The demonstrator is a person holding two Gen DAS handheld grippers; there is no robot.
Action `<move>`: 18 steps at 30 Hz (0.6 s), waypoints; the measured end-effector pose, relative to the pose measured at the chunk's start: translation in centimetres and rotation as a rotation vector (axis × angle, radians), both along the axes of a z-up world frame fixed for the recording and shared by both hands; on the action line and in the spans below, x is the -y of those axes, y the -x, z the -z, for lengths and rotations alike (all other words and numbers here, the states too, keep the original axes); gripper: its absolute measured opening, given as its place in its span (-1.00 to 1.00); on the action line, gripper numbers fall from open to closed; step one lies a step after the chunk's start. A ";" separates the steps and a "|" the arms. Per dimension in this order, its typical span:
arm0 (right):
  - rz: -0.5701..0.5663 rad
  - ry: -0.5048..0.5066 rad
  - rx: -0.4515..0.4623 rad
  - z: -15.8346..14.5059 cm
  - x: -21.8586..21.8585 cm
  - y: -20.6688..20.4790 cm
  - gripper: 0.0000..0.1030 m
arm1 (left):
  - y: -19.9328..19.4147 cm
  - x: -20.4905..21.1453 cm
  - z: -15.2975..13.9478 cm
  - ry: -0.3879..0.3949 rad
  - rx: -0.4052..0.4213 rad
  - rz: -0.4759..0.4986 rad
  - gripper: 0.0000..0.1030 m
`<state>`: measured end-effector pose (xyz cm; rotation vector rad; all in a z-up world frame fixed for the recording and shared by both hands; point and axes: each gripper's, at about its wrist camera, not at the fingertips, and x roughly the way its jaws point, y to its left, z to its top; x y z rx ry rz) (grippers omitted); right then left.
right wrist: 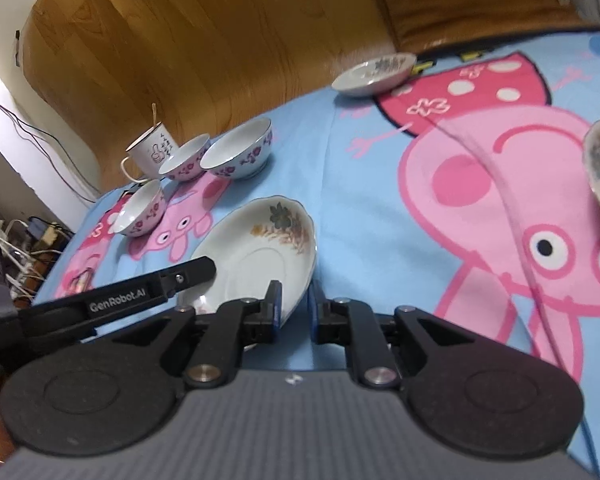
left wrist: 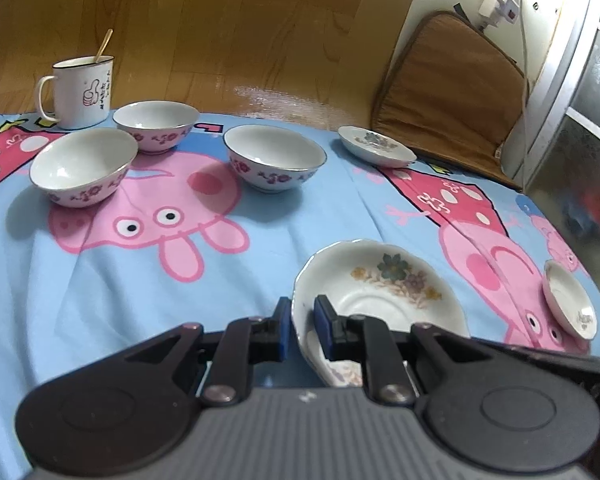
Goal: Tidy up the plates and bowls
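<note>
Plates and bowls are mostly unsorted, so you're early in the job. Three bowls stand separately at the far left of the surface (left wrist: 100, 280): one nearest the left edge (left wrist: 83, 166), one behind it (left wrist: 156, 126) just beside the mug (left wrist: 82, 92), one more toward the middle (left wrist: 275, 157). None is nested in another. A small plate (left wrist: 376, 146) sits alone at the far right near the cushion (left wrist: 448, 92); another small plate (left wrist: 570, 300) lies at the right edge, well apart from it.

You've got the big flowered plate (left wrist: 380, 292) at the near middle with both tools. Left gripper (left wrist: 302, 326) has its jaws straddling the plate's near-left rim, one pad outside and one inside; they look pinched on the rim, though contact is hard to confirm. Right gripper (right wrist: 294, 304) brackets the rim on the plate's other side, jaws narrow and seemingly clamped on it. The plate looks tilted in the right wrist view; whether it's lifted off the cloth I can't tell.

My judgement: nothing stacked yet. Left to do: gather three plates into one pile, nest three bowls. A two-sided rim hold on glazed china could slip, so keep it level.
</note>
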<state>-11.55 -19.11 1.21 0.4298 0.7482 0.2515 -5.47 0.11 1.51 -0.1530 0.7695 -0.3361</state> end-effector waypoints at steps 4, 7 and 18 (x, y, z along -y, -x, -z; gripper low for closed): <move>0.025 0.012 0.031 0.5 -0.1 0.5 -0.43 | 0.1 0.0 0.1 -0.005 0.010 0.008 -0.72; 0.026 0.023 0.044 0.5 -0.4 0.8 -0.43 | 0.3 0.3 0.1 -0.020 0.024 0.009 -0.72; 0.039 0.003 0.082 1.0 -0.3 1.6 -0.42 | 0.6 1.6 -0.1 -0.100 0.044 0.002 -0.65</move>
